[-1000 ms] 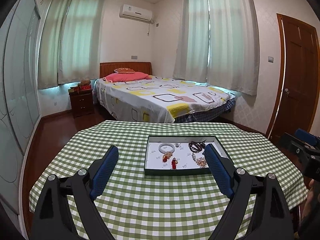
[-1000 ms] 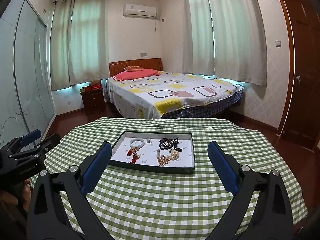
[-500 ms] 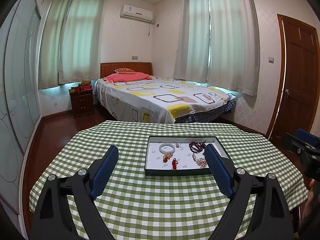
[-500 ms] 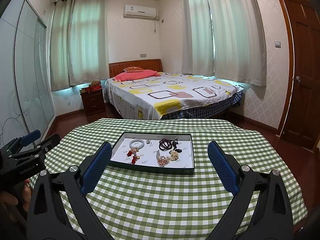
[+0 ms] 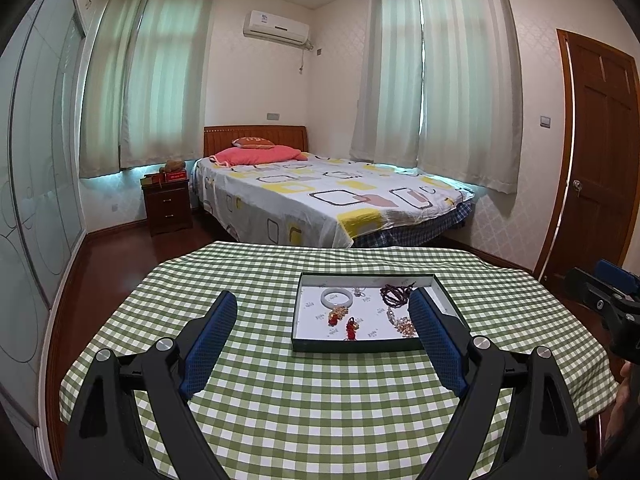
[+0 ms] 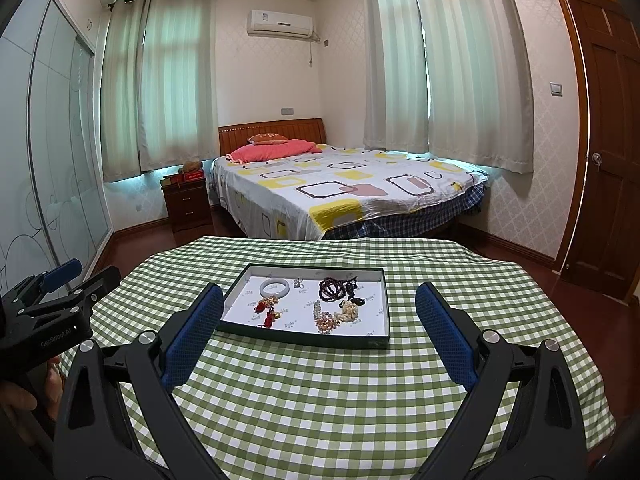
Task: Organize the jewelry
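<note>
All the jewelry [image 6: 320, 306] lies gathered inside the tray [image 6: 384, 304] on the counter [image 6: 320, 392]. Both the left gripper [image 5: 320, 344] and the right gripper [image 6: 318, 332] hover short of it, fingers spread wide and holding nothing, framing the tray for a clear view.

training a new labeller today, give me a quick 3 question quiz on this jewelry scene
1. True or false: the white bangle lies on the checked tablecloth, outside the tray.
2. Which gripper holds jewelry: A) the left gripper, B) the right gripper, C) neither?
3. Fill in: the dark bead strand lies in the tray's ____ half, seen from the right wrist camera.

Key
1. False: it lies inside the tray, near the far left corner.
2. C: both are open and empty, short of the tray.
3. Right.
</note>
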`<state>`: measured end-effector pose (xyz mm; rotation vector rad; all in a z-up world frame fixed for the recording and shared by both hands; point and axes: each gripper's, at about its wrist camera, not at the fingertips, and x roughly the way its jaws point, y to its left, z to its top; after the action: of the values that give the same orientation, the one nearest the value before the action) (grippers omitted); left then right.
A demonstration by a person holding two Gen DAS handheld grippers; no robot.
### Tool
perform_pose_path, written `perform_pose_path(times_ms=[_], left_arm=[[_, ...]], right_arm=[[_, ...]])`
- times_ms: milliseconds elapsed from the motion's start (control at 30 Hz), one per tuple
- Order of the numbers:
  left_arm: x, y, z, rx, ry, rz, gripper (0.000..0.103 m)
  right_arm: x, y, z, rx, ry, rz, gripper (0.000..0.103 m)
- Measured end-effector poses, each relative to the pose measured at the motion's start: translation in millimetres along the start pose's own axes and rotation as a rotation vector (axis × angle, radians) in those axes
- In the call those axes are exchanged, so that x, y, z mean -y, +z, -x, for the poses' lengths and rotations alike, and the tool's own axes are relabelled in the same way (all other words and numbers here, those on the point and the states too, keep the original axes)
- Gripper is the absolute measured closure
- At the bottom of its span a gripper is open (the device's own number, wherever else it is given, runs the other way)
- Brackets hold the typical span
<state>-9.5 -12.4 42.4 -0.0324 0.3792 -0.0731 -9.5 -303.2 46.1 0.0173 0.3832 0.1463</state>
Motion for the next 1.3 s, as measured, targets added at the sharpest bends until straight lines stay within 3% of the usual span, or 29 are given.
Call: perform_pose_path(times_ms=[900,1300], left_arm=[[5.9,-1.4,2.3,0.013,0.027,-0.03,0.018],[6.9,-2.2,2.9,0.014,-0.023,-0.016,0.018]], right_arm=[[-4.3,0.4,-2.2,-0.007,0.003,0.005,0.009],[-5.2,-0.7,-3.2,-0.013,0.006,0.004,0.009]])
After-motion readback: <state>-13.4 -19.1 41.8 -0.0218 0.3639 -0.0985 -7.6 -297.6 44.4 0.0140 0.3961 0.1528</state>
